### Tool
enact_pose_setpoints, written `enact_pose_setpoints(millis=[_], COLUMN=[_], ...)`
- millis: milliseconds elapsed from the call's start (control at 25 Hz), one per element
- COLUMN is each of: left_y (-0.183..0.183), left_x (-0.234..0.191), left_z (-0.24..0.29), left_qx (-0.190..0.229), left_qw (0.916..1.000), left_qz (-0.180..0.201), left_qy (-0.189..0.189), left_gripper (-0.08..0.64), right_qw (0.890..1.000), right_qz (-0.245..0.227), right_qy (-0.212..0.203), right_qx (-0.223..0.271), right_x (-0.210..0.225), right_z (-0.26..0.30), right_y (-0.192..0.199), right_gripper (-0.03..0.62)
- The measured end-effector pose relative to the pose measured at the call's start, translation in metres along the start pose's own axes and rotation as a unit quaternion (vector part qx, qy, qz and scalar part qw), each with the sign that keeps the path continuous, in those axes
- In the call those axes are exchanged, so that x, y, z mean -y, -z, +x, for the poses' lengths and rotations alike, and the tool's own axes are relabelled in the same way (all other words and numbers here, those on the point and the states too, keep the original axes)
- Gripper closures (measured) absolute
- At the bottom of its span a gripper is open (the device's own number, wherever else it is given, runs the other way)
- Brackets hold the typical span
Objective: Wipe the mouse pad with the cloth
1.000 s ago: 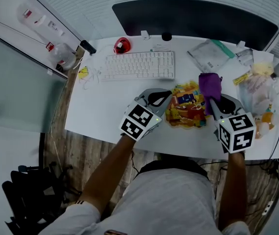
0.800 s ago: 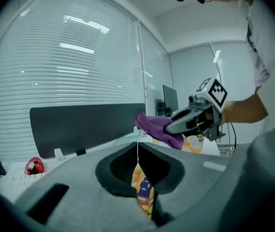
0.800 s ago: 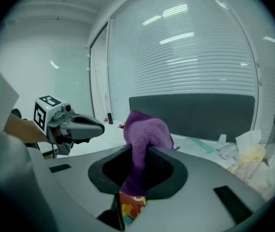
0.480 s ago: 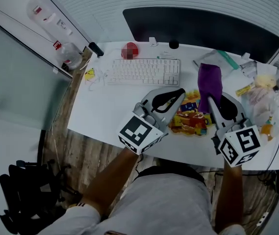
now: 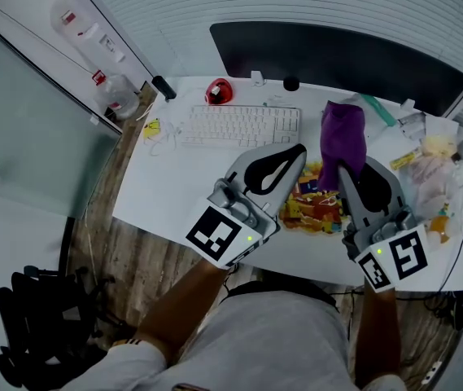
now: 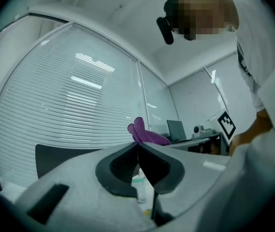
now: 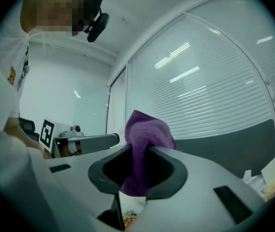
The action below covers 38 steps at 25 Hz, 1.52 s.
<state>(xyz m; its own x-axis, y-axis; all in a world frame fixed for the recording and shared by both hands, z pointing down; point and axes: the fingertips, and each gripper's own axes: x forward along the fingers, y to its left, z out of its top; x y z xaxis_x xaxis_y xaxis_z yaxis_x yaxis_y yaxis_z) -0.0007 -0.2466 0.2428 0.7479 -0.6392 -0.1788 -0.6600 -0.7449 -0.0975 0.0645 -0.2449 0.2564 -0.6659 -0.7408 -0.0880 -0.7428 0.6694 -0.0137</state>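
Observation:
A colourful yellow-and-red mouse pad [image 5: 319,204] lies on the white desk [image 5: 166,187], between my two grippers in the head view. My right gripper [image 5: 338,168] is shut on a purple cloth [image 5: 342,135], which it holds up above the pad's far right part. In the right gripper view the cloth [image 7: 146,134] bulges out above the jaws of the right gripper [image 7: 137,151], which points up at the window blinds. My left gripper [image 5: 299,150] hovers over the pad's left side, shut with nothing in it. The left gripper [image 6: 138,144] also tilts upward, and the cloth [image 6: 144,134] shows beyond its tips.
A white keyboard [image 5: 239,126] lies behind the pad, a red object [image 5: 219,92] behind that. A plastic bottle [image 5: 117,94] stands at the desk's far left corner. Bags, papers and cables [image 5: 438,165] crowd the right end. A dark panel [image 5: 337,51] runs along the back.
Both grippers have risen and tilted upward. The purple cloth has come up off the pad's right edge with the right gripper. The head view has shifted slightly.

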Motion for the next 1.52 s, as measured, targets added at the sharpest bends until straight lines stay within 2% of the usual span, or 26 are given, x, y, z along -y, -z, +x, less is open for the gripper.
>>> enact_pose_setpoints(millis=[240,520,1520], left_y=[-0.014,-0.020,-0.018], left_x=[-0.001,0.001,0.007], left_z=[-0.002,-0.005,-0.009], left_qx=[0.021,0.029,0.026], left_qw=[0.9998,0.9995,0.9997], left_qz=[0.003,0.006,0.005], left_qy=[-0.007,-0.007,-0.003], left_gripper=[0.545,0.545,0.545], right_qw=[0.999,0.998,0.998], right_qz=[-0.007,-0.015,-0.018], right_qy=[0.000,-0.004,0.004], right_qx=[0.040,0.056,0.054], right_x=[-0.004,-0.009,-0.013], right_z=[-0.004,-0.008,-0.015], right_y=[-0.018,-0.026,-0.022], right_gripper=[0.523,0.523,0.523])
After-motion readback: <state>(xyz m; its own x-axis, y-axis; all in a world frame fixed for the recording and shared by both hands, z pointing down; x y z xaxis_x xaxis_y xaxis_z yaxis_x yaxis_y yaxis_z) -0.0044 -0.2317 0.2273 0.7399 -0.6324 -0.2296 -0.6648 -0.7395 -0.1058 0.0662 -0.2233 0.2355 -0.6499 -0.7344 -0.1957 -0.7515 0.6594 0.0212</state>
